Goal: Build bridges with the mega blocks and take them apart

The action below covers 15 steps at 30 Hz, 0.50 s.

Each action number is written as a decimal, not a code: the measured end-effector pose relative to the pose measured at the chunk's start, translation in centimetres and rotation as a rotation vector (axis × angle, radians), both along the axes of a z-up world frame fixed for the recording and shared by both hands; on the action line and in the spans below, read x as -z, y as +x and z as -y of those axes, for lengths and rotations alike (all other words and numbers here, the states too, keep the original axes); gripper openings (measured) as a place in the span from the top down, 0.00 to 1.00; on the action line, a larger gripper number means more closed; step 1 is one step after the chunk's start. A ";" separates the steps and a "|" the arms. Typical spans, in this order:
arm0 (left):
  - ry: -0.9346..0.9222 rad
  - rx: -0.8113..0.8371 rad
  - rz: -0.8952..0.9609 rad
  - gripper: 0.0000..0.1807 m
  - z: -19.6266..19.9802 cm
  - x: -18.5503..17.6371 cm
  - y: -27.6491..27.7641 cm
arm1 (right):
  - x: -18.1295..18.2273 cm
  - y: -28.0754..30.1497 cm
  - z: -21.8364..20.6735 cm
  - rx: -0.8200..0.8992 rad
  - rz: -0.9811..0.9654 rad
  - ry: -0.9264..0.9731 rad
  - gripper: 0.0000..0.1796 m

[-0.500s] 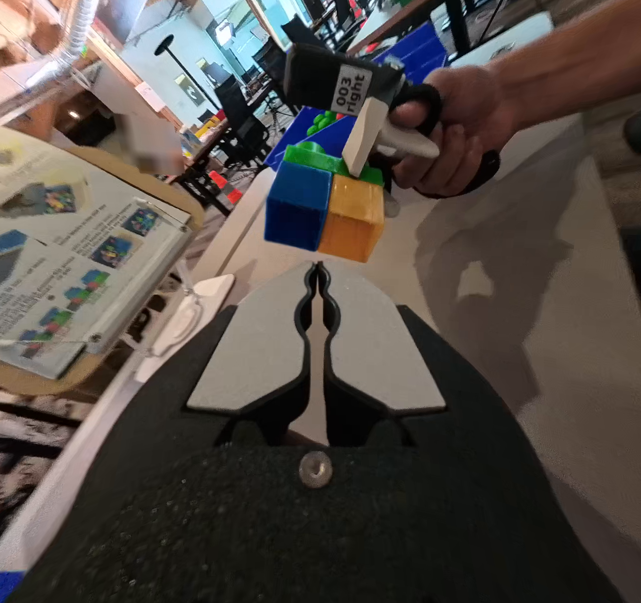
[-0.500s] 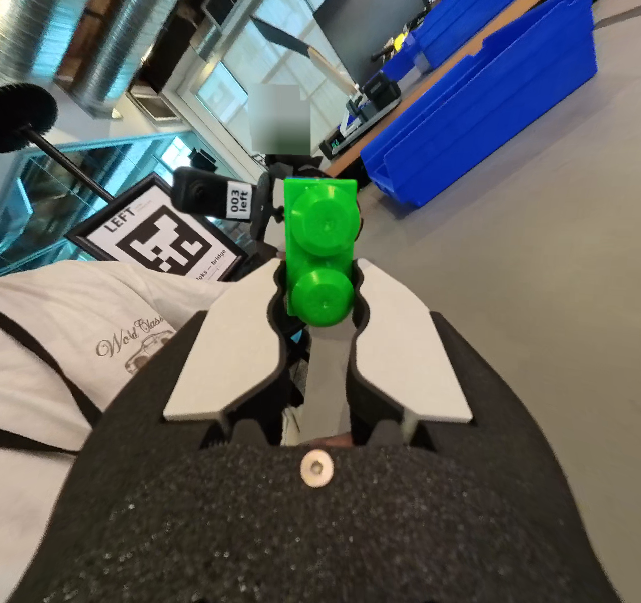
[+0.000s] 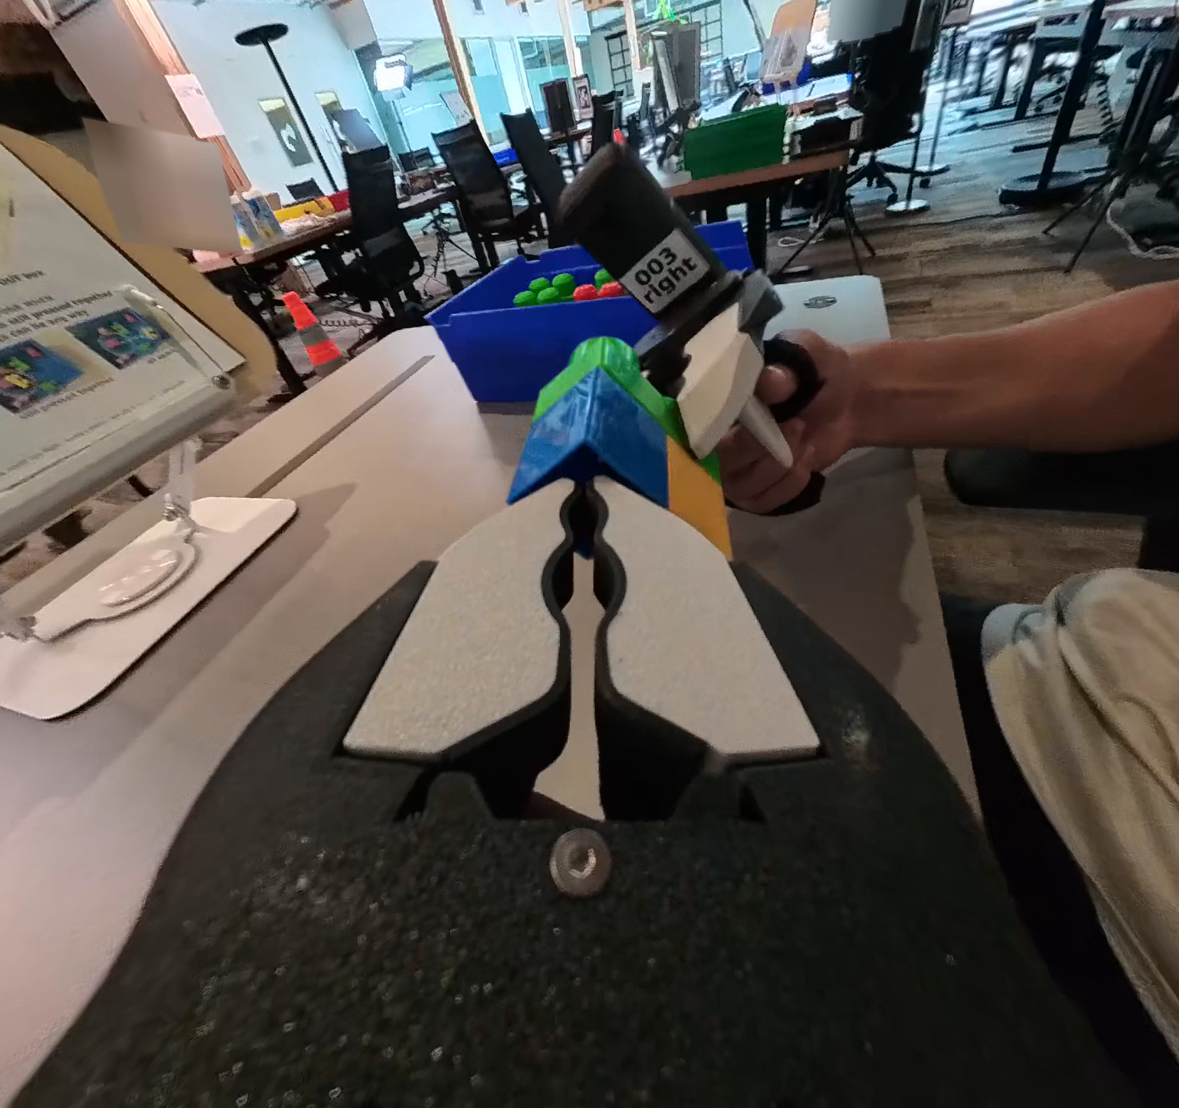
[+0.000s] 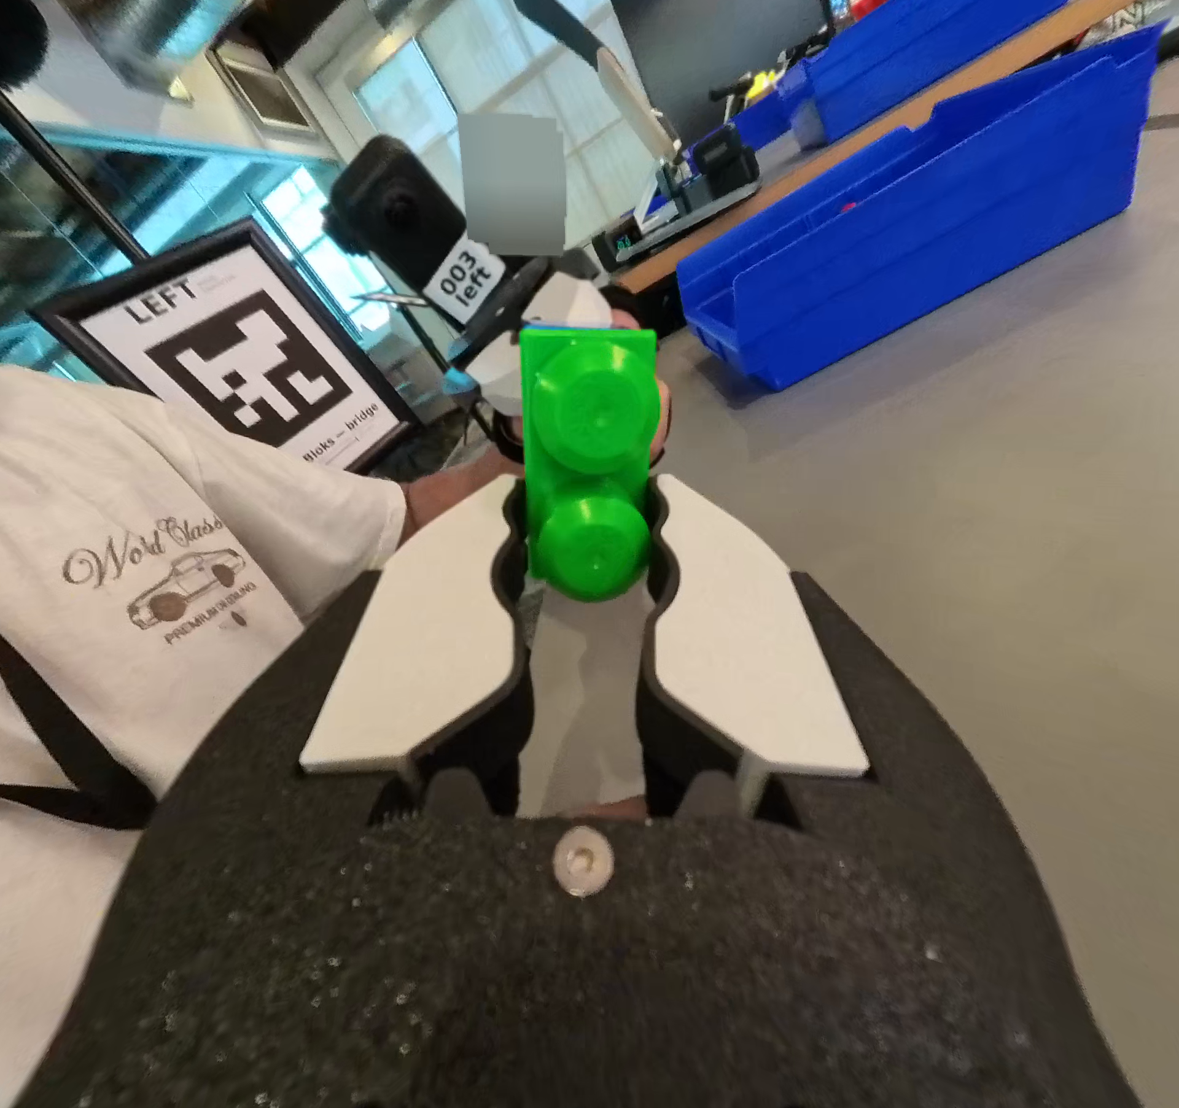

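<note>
A: Right tongs (image 4: 587,541) clamped on green block (image 4: 587,439), topping blue block (image 3: 593,439) and orange block (image 3: 695,497), lifted clear of surface (image 3: 408,439).

B: And left tongs (image 3: 584,503)?

A: Nearly closed, tips pinching blue block's lower corner. Probably bracing above, pulling below, to separate. Blue bin (image 3: 510,344) waiting beyond.

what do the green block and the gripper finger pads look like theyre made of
Green block: looks like hard moulded plastic, glossy, with highlights on its round studs. Right gripper finger pads: matte white with a fine grainy texture, probably printed or coated plastic; the look leaves it open. The body behind them is rough, speckled black.
</note>
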<state>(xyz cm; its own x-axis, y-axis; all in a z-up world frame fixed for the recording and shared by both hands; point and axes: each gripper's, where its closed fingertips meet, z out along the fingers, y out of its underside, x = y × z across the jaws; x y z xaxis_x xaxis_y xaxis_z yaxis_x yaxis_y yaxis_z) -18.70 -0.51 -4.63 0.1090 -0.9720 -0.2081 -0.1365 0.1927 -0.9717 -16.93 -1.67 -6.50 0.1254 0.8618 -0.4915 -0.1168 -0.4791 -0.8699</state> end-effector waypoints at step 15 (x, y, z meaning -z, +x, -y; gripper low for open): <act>-0.020 0.015 0.027 1.00 -0.2 0.4 0.7 | 0.4 0.2 0.0 -0.014 0.020 -0.025 0.81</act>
<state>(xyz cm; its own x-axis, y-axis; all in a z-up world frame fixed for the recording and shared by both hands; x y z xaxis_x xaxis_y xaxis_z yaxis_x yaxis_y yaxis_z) -17.99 -0.31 -4.98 0.0996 -0.9776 -0.1855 -0.1070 0.1749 -0.9788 -16.70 -1.72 -6.90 0.1235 0.8511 -0.5102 -0.0923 -0.5021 -0.8599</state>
